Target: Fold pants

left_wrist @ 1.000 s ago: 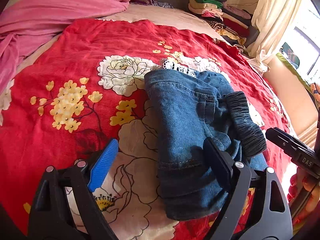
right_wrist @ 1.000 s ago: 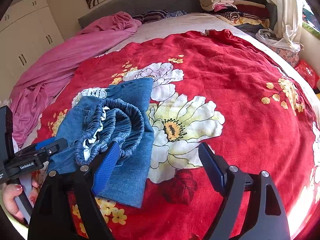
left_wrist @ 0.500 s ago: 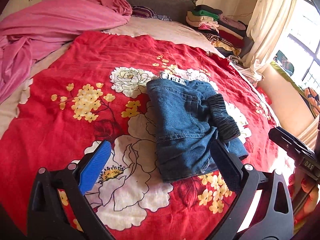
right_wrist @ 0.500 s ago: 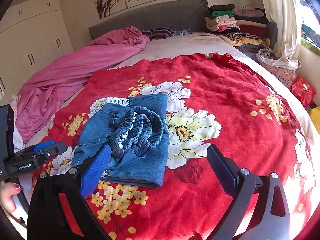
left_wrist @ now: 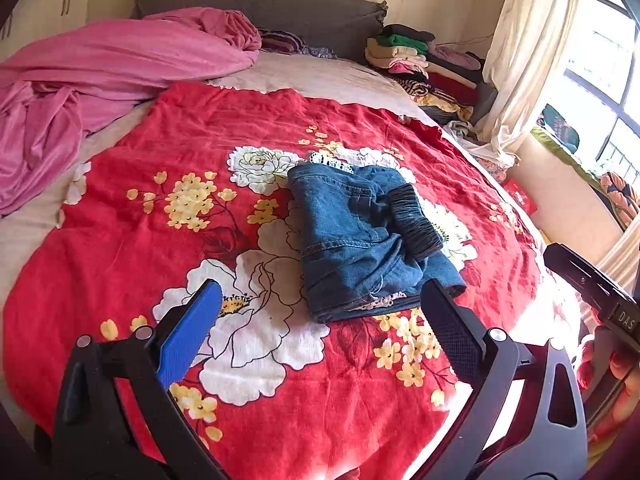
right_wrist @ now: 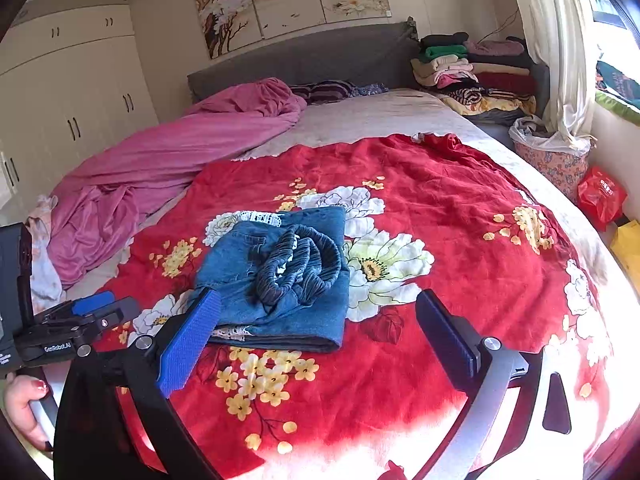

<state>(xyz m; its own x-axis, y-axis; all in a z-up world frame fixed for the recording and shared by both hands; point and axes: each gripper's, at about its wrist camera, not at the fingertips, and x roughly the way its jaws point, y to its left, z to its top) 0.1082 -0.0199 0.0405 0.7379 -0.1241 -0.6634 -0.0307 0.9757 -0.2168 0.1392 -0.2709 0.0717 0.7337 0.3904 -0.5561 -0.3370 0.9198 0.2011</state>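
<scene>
The left tool (left_wrist: 320,312) has its jaws spread wide with nothing between them, and the right tool (right_wrist: 316,320) is spread just as wide and equally empty. Both hang above the near part of the bed, clear of the cloth. Just ahead of the left tool, a little toward its right finger, lie the pants (left_wrist: 360,236); from the right tool they sit ahead and toward its left finger (right_wrist: 280,276). They are blue denim, gathered into a compact, roughly square bundle on the red floral blanket (left_wrist: 160,240), with the dark elastic waistband (right_wrist: 300,264) bunched on top and a strip of white lace showing at the far edge and another at the near hem.

Judged from this, the folding looks essentially done: the legs are doubled over and neither tool touches the bundle. What could remain is tidying, since the waistband sits ruffled and raised, not flat.

Farther out, a pink sheet (right_wrist: 160,152) is heaped beyond the left side, and a stack of folded clothes (right_wrist: 472,68) sits at the headboard on the far right.
</scene>
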